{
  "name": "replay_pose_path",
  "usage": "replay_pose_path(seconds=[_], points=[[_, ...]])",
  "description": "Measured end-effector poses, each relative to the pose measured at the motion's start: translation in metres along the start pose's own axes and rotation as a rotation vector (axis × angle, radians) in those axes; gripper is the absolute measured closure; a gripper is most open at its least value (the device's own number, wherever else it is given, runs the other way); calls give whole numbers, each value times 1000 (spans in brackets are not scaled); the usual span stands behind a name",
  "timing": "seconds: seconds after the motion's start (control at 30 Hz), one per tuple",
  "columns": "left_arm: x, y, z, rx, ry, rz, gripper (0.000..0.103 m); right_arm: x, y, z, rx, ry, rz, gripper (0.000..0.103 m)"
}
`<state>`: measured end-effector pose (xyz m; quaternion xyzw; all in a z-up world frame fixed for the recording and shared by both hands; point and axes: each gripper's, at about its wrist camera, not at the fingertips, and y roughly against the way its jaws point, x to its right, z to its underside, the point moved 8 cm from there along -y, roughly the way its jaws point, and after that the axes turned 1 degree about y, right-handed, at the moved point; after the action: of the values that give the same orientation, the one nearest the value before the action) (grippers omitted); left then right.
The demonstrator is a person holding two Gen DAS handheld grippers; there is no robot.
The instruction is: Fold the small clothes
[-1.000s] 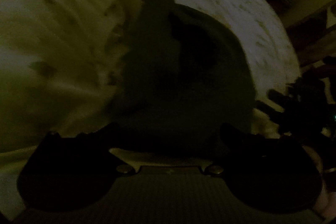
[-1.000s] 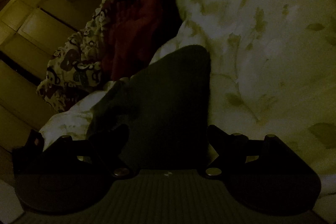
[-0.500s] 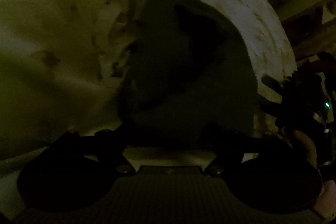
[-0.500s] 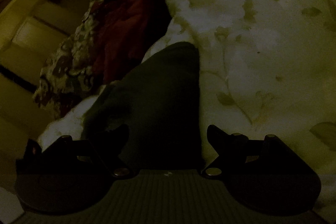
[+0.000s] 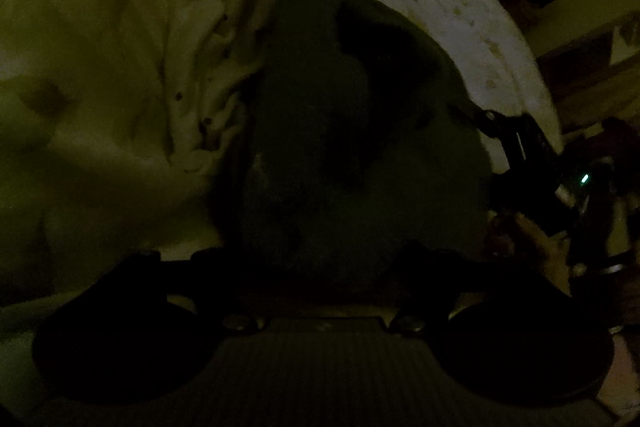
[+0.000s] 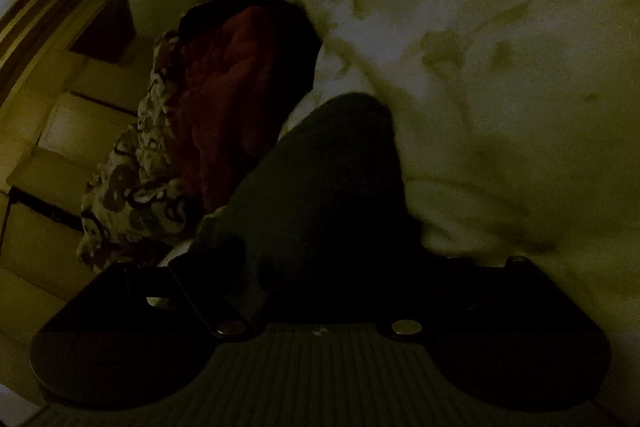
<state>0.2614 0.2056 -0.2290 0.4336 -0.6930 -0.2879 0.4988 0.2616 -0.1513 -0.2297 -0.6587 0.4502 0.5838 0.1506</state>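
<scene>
Two grippers over dark garment [image 5: 360, 147] on our leaf-print bedding [image 6: 500, 47]. Left gripper [image 5: 320, 259] jaws just been narrowing, garment between them, grip unclear. Right gripper [image 6: 332, 267] too dark, we cannot tell.

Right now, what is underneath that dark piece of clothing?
The dark garment lies on a pale bedspread with a leaf print, which shows all around it. Whatever sits directly beneath the garment is covered, and the dim light hides any folds.
</scene>
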Motion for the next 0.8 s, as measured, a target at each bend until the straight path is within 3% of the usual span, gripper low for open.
replay_pose_path(seconds=[0.07, 0.13, 0.2, 0.43, 0.6, 0.8], points=[[4, 1, 4, 22, -26, -39, 41, 0, -6, 3, 4, 31, 26, 0], [8, 3, 6, 38, -43, -59, 46, 2, -6, 5, 18, 53, 36, 17], [14, 5, 7, 49, -66, -82, 50, 3, -1, 6, 35, 47, 29, 26], [37, 28, 10, 111, -202, -192, 61, -45, 21, 7, 108, 255, 119, 43], [62, 34, 10, 121, -225, -174, 63, -79, 41, 6, 154, 383, 141, 47], [115, 44, 16, 150, -312, -132, 64, -98, 89, -17, 215, 428, 150, 49]])
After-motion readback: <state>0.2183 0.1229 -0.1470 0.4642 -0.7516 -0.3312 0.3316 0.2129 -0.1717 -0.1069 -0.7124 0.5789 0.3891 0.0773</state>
